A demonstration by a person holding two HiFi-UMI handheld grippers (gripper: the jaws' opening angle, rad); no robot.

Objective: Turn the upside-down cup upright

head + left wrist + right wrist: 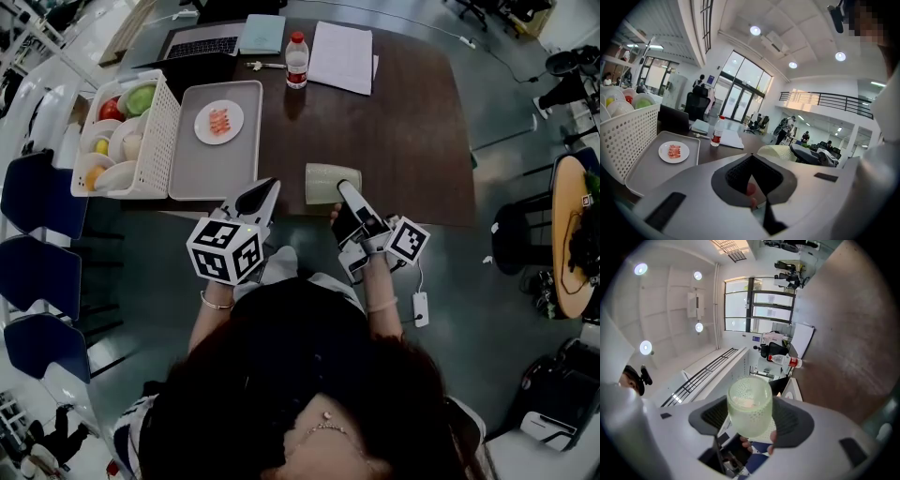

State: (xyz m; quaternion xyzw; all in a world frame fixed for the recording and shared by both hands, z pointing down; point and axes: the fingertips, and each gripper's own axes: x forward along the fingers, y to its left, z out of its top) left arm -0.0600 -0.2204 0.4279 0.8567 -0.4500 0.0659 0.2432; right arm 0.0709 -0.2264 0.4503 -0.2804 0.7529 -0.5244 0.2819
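The pale green cup (328, 183) is on its side, held above the front edge of the brown table (403, 141). My right gripper (345, 190) is shut on it, one black finger across its right end. In the right gripper view the cup (750, 408) fills the gap between the jaws of the right gripper (751, 420), with one round end pointing away. My left gripper (266, 190) hangs just left of the cup, shut and empty. In the left gripper view the left gripper (751, 164) has its pads together, and the cup (780, 152) shows beyond them to the right.
A grey tray (211, 159) carries a small plate of food (219, 122). A white basket (155, 141) of bowls and fruit stands to its left. A water bottle (296, 61), papers (340, 56) and a laptop (202, 42) are at the far edge. Blue chairs (37, 192) stand at the left.
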